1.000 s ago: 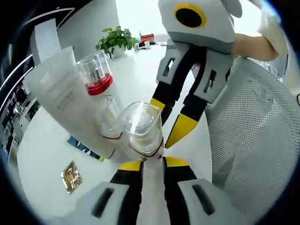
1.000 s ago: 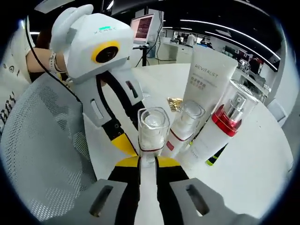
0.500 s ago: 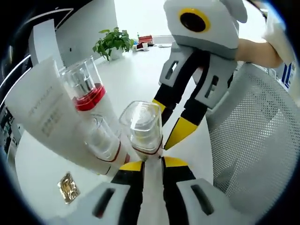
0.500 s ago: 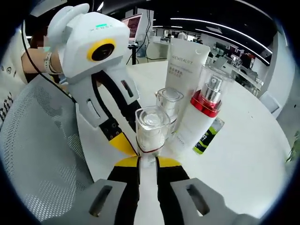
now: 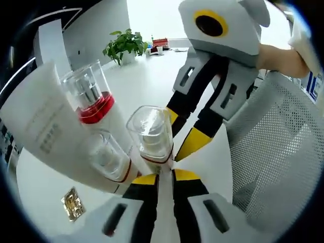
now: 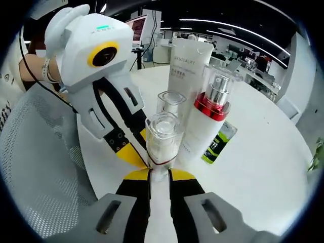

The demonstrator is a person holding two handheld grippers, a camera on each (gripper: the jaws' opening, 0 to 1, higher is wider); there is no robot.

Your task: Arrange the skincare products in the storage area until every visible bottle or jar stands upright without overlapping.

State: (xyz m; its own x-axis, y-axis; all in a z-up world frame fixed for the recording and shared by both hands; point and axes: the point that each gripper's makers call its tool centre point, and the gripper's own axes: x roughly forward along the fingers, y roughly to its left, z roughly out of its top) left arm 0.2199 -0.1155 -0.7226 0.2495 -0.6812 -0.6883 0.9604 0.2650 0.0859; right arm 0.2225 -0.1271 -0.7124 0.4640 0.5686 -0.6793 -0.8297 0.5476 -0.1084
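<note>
Right gripper view has the big change: the cluster of products now reads as upright, where half a second back the tube and pump bottle were leaning hard across the picture. Most of that is the camera rolling level with the hand, so I wouldn't call it the bottles moving.

Both grippers are clamped on the same small clear-capped bottle (image 6: 163, 139). The right gripper (image 6: 160, 174) has its jaws closed on the base, and the left gripper (image 6: 132, 152) comes in from the side with its yellow tips against the same bottle. From the left gripper view it's the mirror: left gripper (image 5: 164, 178) pinching the base, right gripper (image 5: 183, 135) beside it.

The bottle sits near the middle of the white worktop (image 6: 253, 172), just in front of a second small bottle (image 6: 170, 104), the red-collared pump bottle (image 6: 210, 114) and the white tube (image 6: 186, 63). They look packed tight, maybe touching, hard to tell. A green sachet (image 6: 218, 142) lies flat behind the pump bottle, and a gold one (image 5: 72, 204) sits further off.

My read: the held bottle is about vertical, so the next bit is just setting it down with a gap from its neighbours.
</note>
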